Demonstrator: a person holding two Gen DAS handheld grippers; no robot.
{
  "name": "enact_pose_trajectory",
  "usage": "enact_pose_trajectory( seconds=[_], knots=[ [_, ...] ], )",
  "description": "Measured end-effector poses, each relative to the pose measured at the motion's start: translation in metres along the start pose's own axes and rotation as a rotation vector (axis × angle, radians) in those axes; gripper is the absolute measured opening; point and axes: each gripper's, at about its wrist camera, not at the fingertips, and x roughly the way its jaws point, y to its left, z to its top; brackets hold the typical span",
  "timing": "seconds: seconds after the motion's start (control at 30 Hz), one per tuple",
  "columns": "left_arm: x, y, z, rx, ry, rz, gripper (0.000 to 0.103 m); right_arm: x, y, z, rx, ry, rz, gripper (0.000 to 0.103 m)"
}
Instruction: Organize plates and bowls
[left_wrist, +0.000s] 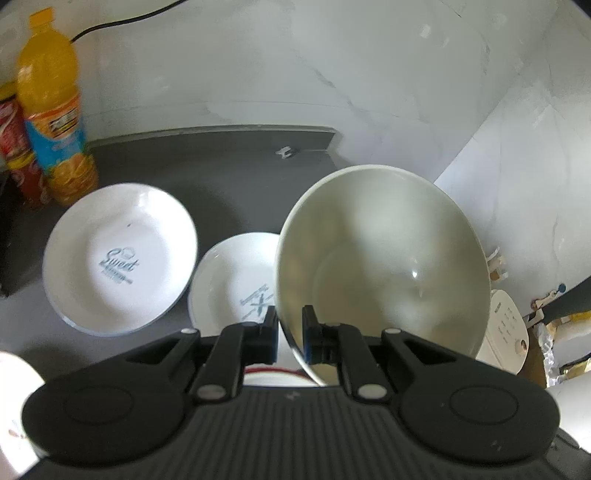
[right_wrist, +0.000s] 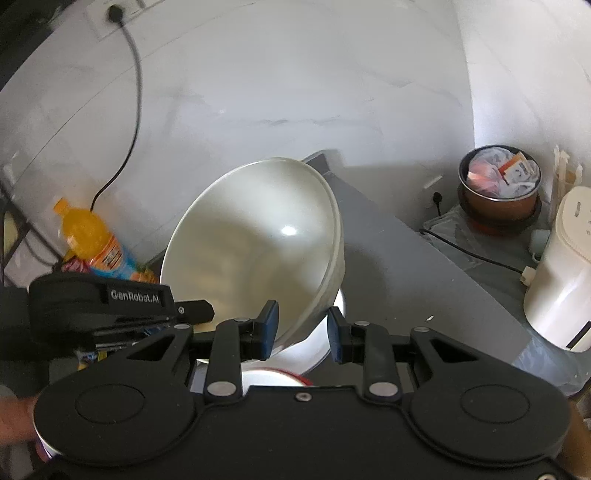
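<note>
Bowl (left_wrist: 380, 266) rim pinched in left tool (left_wrist: 290, 332), tilted; right tool (right_wrist: 303, 328) spread around its rim

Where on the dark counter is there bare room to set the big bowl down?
Bare counter lies behind the two plates, between the juice bottle and the far corner. More runs right of the bowl toward the white appliance. The near left is crowded: the "Sweet" plate and second plate sit close together.
</note>
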Motion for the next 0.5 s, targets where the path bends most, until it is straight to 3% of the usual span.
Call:
enact_pose_trajectory(
  seconds=[0.3, 0.5],
  knots=[
    [-0.018, 0.033, -0.018, -0.06, 0.005, 0.013, 0.012, -0.017, 0.023, -0.022, -0.092, -0.008, 0.042, 0.025],
    [-0.019, 0.048, -0.033, -0.076, 0.033, 0.042, 0.012, -0.017, 0.024, -0.041, -0.085, 0.033, 0.065, 0.021]
  ],
)
